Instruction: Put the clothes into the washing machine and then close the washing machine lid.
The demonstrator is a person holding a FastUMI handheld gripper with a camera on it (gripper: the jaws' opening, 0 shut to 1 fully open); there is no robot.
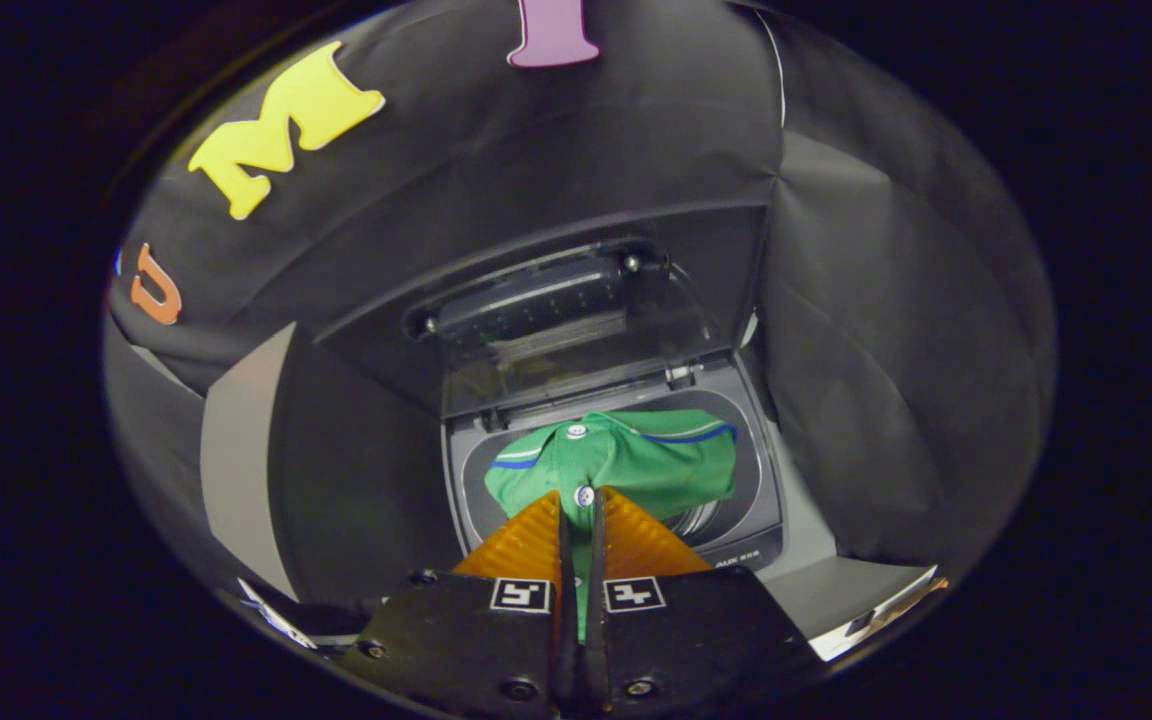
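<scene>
the gripper (579, 500) with orange ribbed fingers (526, 545) is pinched tight on a green polo shirt with blue trim and white buttons (636, 460), which hangs over the grey top-loading washing machine's (751, 520) open drum, its glass lid (576, 320) raised behind.

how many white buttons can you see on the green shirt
2. One button sits up near the collar of the green shirt over the washing machine opening; the other is just ahead of the gripper fingers, shut on the shirt. Folds may hide more.
</scene>
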